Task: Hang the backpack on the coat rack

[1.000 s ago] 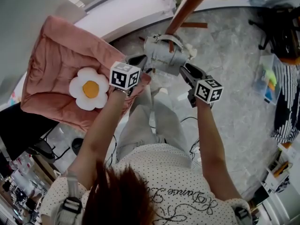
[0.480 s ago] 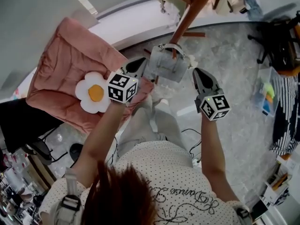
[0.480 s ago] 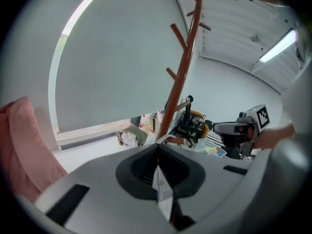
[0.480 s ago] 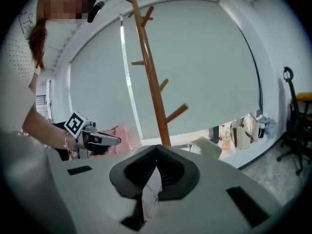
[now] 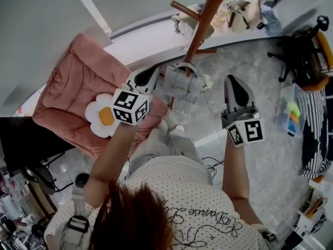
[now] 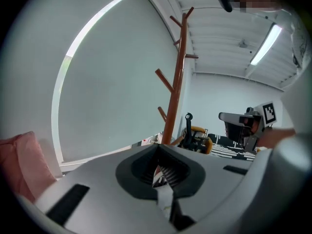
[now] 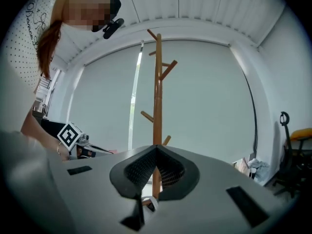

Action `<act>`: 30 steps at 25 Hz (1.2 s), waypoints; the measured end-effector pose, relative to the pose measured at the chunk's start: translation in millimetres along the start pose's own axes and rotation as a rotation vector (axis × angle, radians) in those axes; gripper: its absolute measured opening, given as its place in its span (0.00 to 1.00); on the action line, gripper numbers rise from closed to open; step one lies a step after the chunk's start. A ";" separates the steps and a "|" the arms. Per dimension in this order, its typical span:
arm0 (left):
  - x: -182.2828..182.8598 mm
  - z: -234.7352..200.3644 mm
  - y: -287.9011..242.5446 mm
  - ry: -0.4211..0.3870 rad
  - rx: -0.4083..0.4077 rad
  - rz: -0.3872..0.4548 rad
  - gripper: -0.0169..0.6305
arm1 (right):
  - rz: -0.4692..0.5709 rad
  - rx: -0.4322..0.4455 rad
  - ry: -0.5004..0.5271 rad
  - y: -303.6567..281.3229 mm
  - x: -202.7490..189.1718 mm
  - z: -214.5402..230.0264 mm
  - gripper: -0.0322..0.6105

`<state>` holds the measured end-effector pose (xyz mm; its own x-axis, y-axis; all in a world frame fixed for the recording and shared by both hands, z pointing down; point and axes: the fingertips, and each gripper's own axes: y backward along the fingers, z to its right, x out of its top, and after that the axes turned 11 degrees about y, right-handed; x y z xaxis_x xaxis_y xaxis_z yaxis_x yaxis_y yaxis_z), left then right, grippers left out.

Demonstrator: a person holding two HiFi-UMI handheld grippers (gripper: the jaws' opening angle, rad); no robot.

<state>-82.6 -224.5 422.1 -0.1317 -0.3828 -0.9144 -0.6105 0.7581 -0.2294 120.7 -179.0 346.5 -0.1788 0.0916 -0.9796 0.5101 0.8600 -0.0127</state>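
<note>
Seen from the head view, holds the left tongs [image 5: 153, 74] clenched on the left side of the backpack [image 5: 181, 83], a small grey bag kept up in the air just above frame centre, against the brown pole of the coat rack [image 5: 205, 20] slanting toward 12 o'clock. Keeps the right tongs [image 5: 233, 79] clenched at 3 o'clock of the bag, apart from it, tip toward 12. Differs from a second ago: then lower in the frame, with the right tongs close against the bag's right flank; now holds both tongs higher, with the bag further up the pole and the right tongs clear of it. Shows a pink cushion [image 5: 73, 82] at 9 o'clock, with a flower-shaped pillow [image 5: 101, 116] on it, just beside the left marker cube [image 5: 130, 107].

Looking along the left tongs [image 6: 158, 152], finds the jaws pressed together on a pale strap [image 6: 165, 201] running down toward 6 o'clock. Places the rack upright at 12 o'clock, the cushion's edge at 8 o'clock and the right tongs at 3 o'clock.

Looking along the right tongs [image 7: 156, 150], finds the jaws shut tip to tip, with a small pale bit [image 7: 148, 201] low between them at 6 o'clock, too small to name. Sets the rack's pole dead ahead at 12 o'clock and the left marker cube at 9 o'clock.
</note>
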 end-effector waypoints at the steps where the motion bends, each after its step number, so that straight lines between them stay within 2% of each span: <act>1: 8.5 3.8 1.6 -0.005 -0.008 0.022 0.03 | 0.009 -0.010 0.005 1.3 7.0 2.1 0.07; 9: 68.2 34.8 21.1 -0.131 -0.033 0.177 0.03 | 0.059 -0.071 0.066 14.4 52.2 7.4 0.07; 15: 99.9 52.2 33.8 -0.168 -0.036 0.257 0.03 | 0.109 -0.101 0.081 19.6 81.8 7.8 0.07; 22: 113.9 63.1 33.1 -0.179 -0.083 0.280 0.03 | 0.134 -0.103 0.088 17.2 95.1 10.0 0.07; 30: 109.6 61.1 30.1 -0.200 -0.068 0.275 0.03 | 0.140 -0.112 0.087 18.5 97.3 10.8 0.07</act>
<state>-67.7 -211.4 294.6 -0.1470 -0.0533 -0.9877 -0.6252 0.7788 0.0511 121.9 -159.6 248.7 -0.1874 0.2534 -0.9491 0.4388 0.8860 0.1499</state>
